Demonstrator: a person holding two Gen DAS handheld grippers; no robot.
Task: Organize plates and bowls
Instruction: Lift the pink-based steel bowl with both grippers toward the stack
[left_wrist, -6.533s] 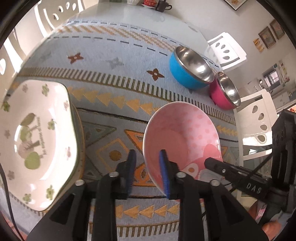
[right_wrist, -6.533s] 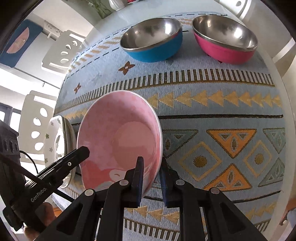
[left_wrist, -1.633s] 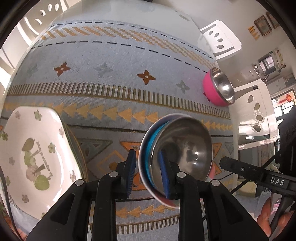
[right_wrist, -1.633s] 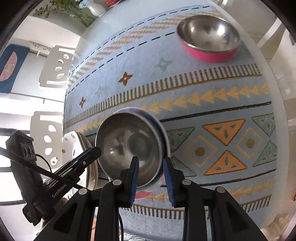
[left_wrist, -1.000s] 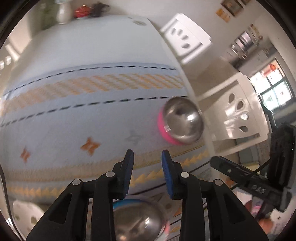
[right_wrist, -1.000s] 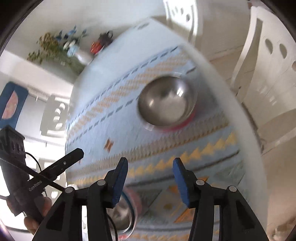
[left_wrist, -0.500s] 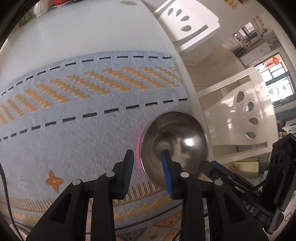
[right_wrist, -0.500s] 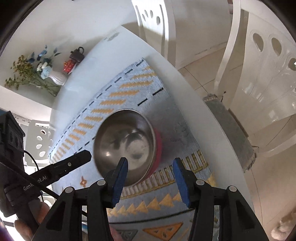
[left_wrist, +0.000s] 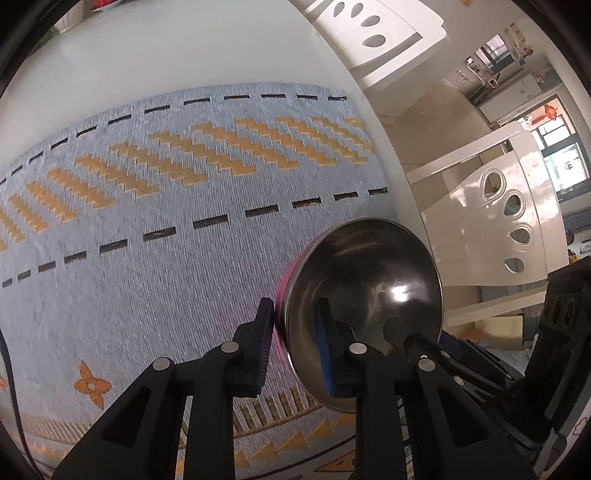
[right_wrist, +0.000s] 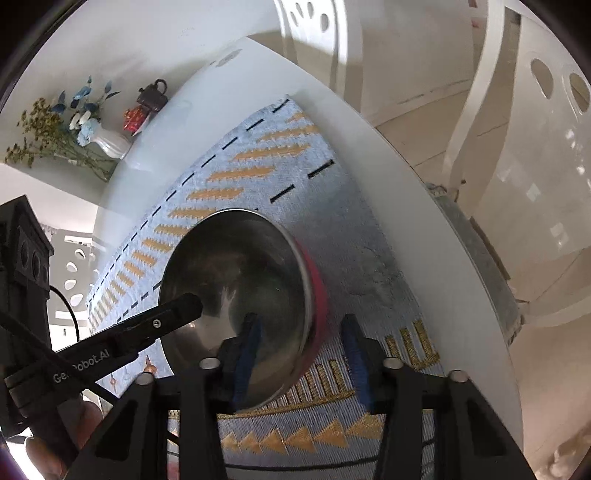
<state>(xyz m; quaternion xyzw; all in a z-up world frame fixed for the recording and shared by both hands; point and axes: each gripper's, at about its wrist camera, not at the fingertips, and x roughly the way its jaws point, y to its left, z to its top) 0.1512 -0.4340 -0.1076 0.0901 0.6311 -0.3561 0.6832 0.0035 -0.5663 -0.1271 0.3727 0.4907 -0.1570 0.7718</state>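
A pink bowl with a shiny steel inside (left_wrist: 369, 295) sits on the patterned blue cloth (left_wrist: 147, 258) near the table's right edge; it also shows in the right wrist view (right_wrist: 236, 280). My left gripper (left_wrist: 295, 343) straddles its left rim, one finger outside and one inside, with a gap still showing. My right gripper (right_wrist: 301, 354) is open and straddles the right rim, one finger inside and one outside the pink wall (right_wrist: 317, 295).
The white table edge (right_wrist: 424, 221) runs close to the bowl's right side. White chairs (left_wrist: 491, 221) stand beyond it. A vase of flowers (right_wrist: 92, 136) and a dark teapot (right_wrist: 153, 96) stand at the far end of the table.
Both grippers have moved in on the pink steel bowl, and their fingers now straddle its rim from opposite sides. The pink-and-blue bowl stack is out of view.
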